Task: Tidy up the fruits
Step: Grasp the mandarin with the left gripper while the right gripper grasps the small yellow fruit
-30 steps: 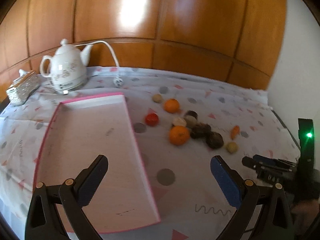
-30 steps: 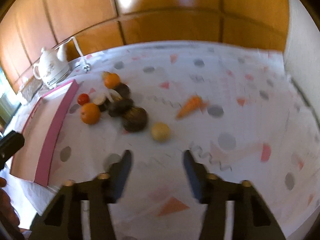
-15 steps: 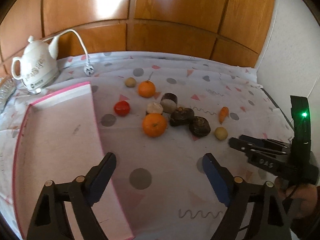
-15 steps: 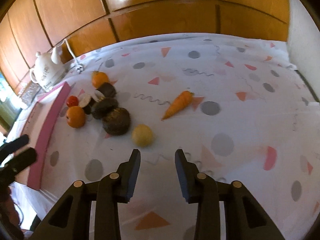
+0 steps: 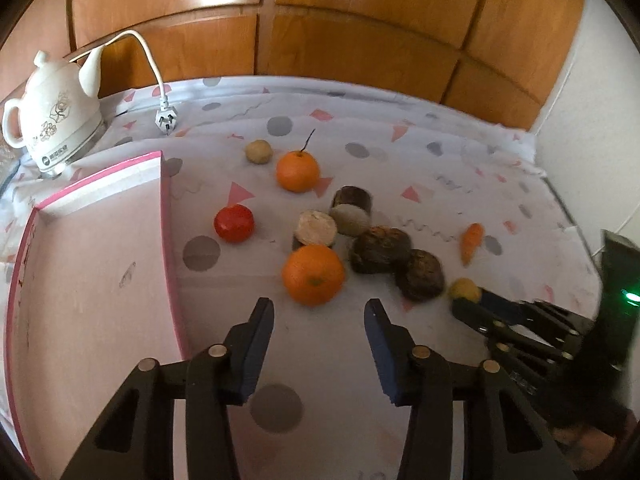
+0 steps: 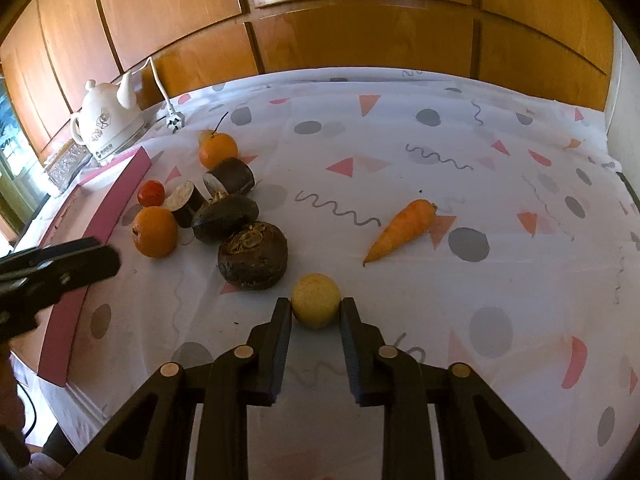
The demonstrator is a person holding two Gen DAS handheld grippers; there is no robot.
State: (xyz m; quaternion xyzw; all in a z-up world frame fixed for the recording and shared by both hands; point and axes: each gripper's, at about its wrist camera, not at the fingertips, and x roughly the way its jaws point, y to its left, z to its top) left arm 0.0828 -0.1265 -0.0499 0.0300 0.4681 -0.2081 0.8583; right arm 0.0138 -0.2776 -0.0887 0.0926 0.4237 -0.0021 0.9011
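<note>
Pinching the small yellow fruit [image 6: 315, 300], my right gripper [image 6: 315, 316] has its pads on either side of it, flush against its skin, while it sits on the patterned cloth [image 6: 500, 280]. My left gripper [image 5: 319, 320] has just been closing, yet its blue pads stand apart with nothing between them; the near orange [image 5: 313, 274] lies just beyond the tips, untouched.

Left of that orange, the pink tray [image 5: 92, 264] lies on the cloth with its wall just beside my left finger. A tomato [image 5: 234, 223] sits between the tray and two cut, dark-skinned pieces with pale faces [image 5: 316, 227]. Two dark, rough roots [image 6: 253, 255] lie touching each other, the nearer one just beside the yellow fruit. A second orange with a stem [image 5: 298, 171] rests farther back, and a small tan fruit [image 5: 259, 151] just behind it.

A carrot [image 6: 402, 229] lies well apart to the right, tip toward me. A white kettle [image 5: 50, 118] stands at the far left corner, its plug [image 5: 165, 120] lying loose on the cloth. Wood panels [image 6: 360, 28] rise behind.
</note>
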